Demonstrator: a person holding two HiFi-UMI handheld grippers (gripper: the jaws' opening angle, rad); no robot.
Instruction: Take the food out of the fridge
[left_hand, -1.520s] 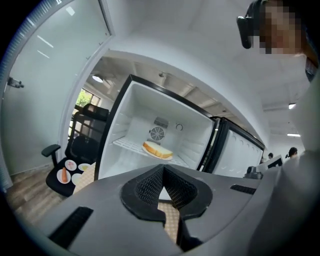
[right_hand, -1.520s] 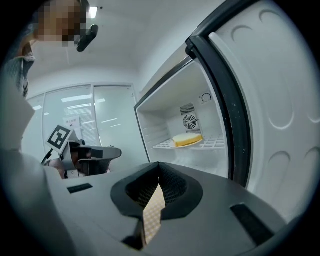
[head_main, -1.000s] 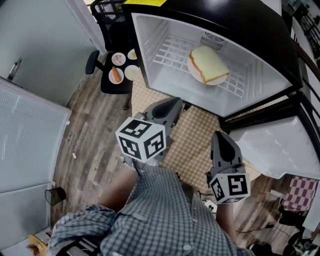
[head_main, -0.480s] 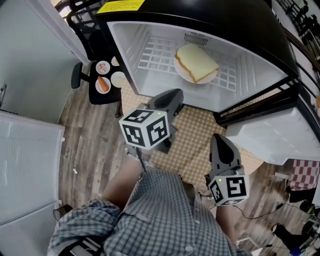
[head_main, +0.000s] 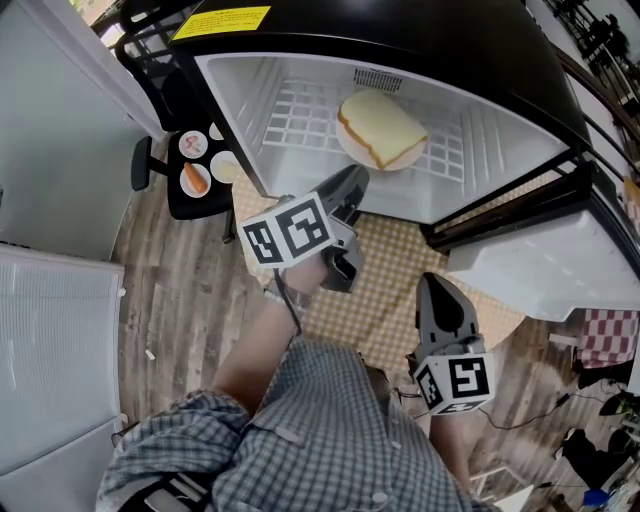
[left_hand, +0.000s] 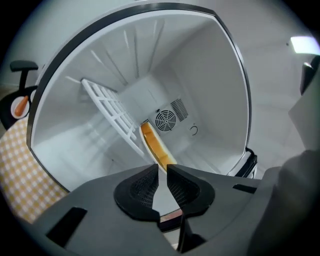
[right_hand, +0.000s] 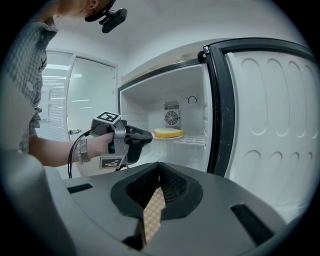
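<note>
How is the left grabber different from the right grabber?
The left gripper reaches up to the mouth of the open fridge and points at the bread. The right gripper sits lower, over the checked mat. The left gripper's jaws stand slightly apart, while the right gripper's jaw tips touch. Both are dark grey and hold nothing.

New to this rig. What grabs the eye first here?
The open white fridge fills the top of the head view, with one thick slice of bread on a round plate on its wire shelf. The left gripper, jaws slightly apart and empty, points at it from just outside; the right gripper sits lower, shut. Small plates of food rest on a black chair left of it.
</note>
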